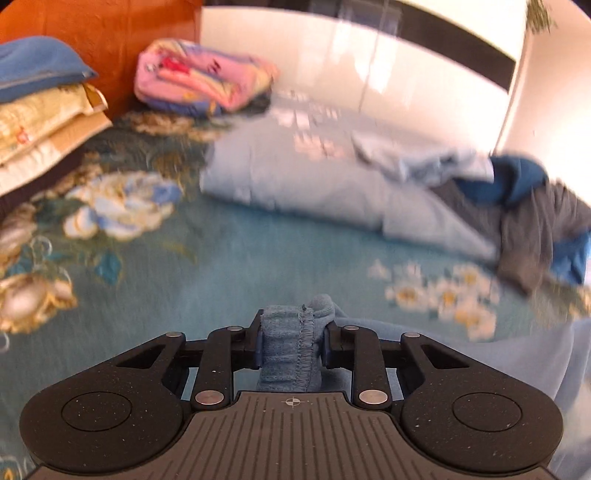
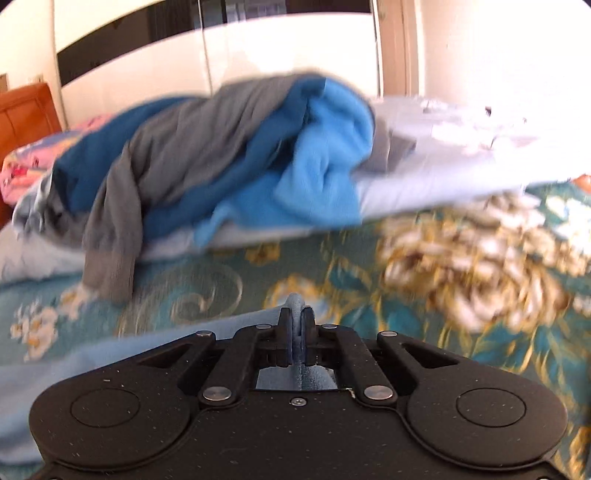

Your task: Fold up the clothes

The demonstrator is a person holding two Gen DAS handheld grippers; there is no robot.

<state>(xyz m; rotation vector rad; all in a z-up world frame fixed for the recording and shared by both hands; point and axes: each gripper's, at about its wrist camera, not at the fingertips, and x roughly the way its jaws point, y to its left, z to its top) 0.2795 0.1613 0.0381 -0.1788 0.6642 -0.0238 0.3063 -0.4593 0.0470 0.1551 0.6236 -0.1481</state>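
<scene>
A light blue garment [image 1: 517,369] lies low over the floral bedspread [image 1: 221,251]. My left gripper [image 1: 291,347] is shut on a thick bunched, stitched edge of that garment [image 1: 288,343], which fills the gap between the pads. In the right wrist view the same pale blue cloth [image 2: 110,354] trails off to the left, and my right gripper [image 2: 295,332] is shut on a thin fold of it. A heap of unfolded clothes, grey [image 2: 173,155] and bright blue [image 2: 325,155], lies beyond on a pale blue sheet [image 2: 424,181].
Stacked pillows [image 1: 40,110] and a pink folded blanket [image 1: 199,77] sit at the orange headboard [image 1: 103,33]. A white wardrobe [image 1: 369,62] stands behind the bed. More crumpled pale clothes [image 1: 417,162] lie on the sheet.
</scene>
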